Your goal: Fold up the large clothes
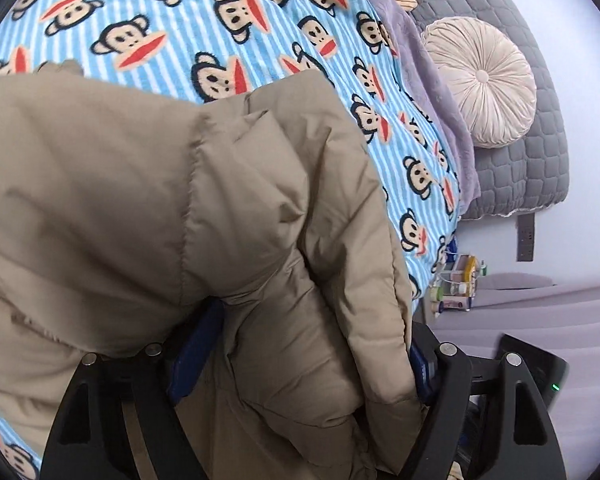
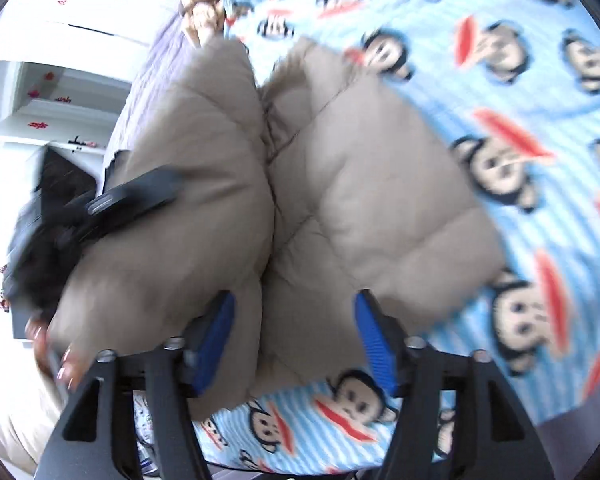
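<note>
While the tan puffer jacket is lying folded on the monkey-print blanket, both grippers are angling downward, left gripper standing apart around a padded fold, right gripper spreading wide, pads not pressing the jacket's near edge.

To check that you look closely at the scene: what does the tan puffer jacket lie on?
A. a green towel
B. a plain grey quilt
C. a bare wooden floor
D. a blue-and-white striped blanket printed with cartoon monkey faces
D: in both wrist views the tan puffer jacket rests on the striped monkey-face blanket, which shows around its edges; the grey quilt lies off to the side under a round cushion.
</note>
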`<act>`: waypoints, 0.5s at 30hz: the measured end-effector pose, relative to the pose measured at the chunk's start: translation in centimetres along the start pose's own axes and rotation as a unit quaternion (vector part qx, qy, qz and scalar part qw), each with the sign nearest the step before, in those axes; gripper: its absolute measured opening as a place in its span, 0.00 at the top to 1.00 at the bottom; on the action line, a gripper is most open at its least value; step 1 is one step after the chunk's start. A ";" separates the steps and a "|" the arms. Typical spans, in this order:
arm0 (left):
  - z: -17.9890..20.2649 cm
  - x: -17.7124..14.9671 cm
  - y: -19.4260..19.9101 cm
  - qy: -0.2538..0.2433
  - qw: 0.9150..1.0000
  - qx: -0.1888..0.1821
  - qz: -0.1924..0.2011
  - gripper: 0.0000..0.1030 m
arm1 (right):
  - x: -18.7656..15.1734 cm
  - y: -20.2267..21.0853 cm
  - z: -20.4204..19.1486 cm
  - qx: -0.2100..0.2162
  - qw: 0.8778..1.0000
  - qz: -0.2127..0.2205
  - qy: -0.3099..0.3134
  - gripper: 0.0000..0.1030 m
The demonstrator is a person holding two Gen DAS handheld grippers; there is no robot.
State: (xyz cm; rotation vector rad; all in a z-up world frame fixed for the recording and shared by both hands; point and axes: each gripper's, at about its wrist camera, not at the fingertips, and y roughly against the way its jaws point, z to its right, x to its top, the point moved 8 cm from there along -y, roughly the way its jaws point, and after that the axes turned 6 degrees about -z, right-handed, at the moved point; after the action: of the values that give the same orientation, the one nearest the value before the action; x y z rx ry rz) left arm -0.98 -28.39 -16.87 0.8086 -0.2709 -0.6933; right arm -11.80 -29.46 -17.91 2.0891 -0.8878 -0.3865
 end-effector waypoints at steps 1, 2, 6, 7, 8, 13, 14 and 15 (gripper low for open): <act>0.1 0.7 -0.4 -0.004 1.000 0.008 0.001 0.22 | -0.4 1.0 -0.6 0.014 1.000 0.009 0.010 0.23; -1.3 1.5 -0.9 -0.008 1.000 0.018 0.002 0.22 | -0.9 1.6 -1.3 0.024 0.999 0.016 0.019 0.18; -0.8 2.4 0.1 -0.045 0.994 0.085 0.044 0.22 | -1.9 2.4 -2.9 0.038 0.998 0.008 0.054 0.18; -0.3 2.5 1.4 -0.061 0.990 0.108 0.071 0.22 | -1.6 1.7 -3.4 0.033 0.998 0.007 0.062 0.18; -0.3 1.9 2.8 -0.074 0.984 0.127 0.099 0.22 | -1.2 0.6 -3.8 0.018 0.997 0.002 0.069 0.18; -4.6 1.0 11.4 -0.058 0.939 0.251 0.227 0.22 | 2.0 -1.2 -5.0 -0.063 0.994 0.022 0.089 0.73; -6.4 0.9 12.4 -0.037 0.933 0.271 0.234 0.22 | 2.1 -0.7 -4.2 -0.074 0.993 0.024 0.090 0.77; -8.7 0.8 13.0 -0.015 0.926 0.297 0.234 0.22 | 2.5 -0.5 -4.1 -0.079 0.992 0.032 0.091 0.78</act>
State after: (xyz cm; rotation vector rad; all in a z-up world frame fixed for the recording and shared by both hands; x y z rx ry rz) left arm 9.76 -17.55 -13.12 1.2537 -0.6982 -0.1590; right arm -7.64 -28.72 -15.68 1.9111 -0.7891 -0.2211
